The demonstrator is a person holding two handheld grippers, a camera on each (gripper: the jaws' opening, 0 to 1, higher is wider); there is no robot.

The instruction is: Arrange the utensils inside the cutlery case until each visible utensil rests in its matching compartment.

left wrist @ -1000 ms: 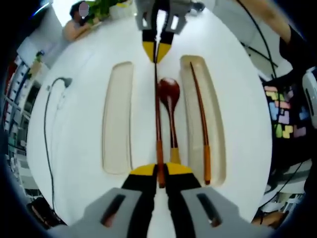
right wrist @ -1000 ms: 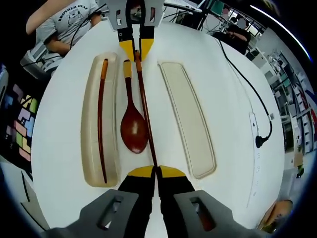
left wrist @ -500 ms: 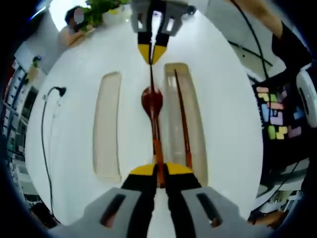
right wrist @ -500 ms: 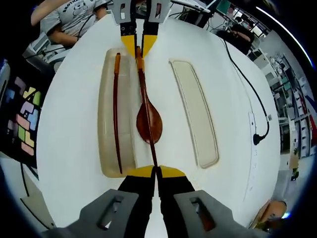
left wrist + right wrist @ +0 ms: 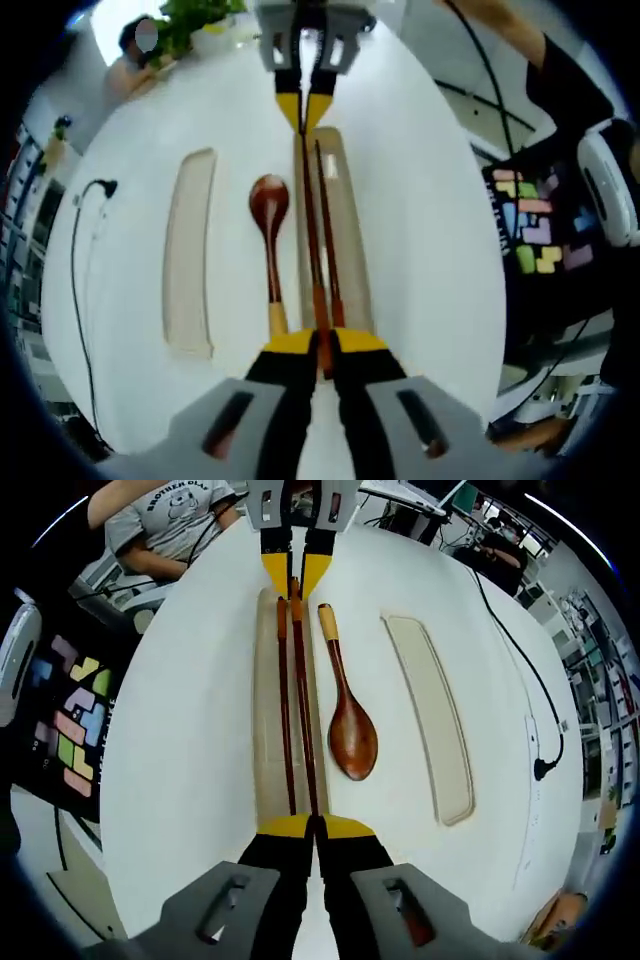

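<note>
A dark wooden chopstick (image 5: 311,230) with an orange handle hangs between both grippers. My left gripper (image 5: 318,345) is shut on its handle end. My right gripper (image 5: 315,827) is shut on its thin tip. Each gripper appears at the top of the other's view: the right gripper (image 5: 302,105) and the left gripper (image 5: 298,570). The held chopstick (image 5: 303,700) runs lengthwise over the beige case tray (image 5: 352,250), where a second chopstick (image 5: 327,235) lies. The wooden spoon (image 5: 268,205) rests on the table beside the tray (image 5: 265,730), between it and the case lid (image 5: 188,255).
The white round table (image 5: 430,200) carries a black cable with a plug (image 5: 100,187) past the lid (image 5: 430,715). A board of coloured puzzle blocks (image 5: 70,720) sits off the table edge. A seated person (image 5: 170,520) is at the far side.
Both grippers have carried the chopstick sideways, from above the spoon to above the tray with the other chopstick. The spoon stayed on the table.
</note>
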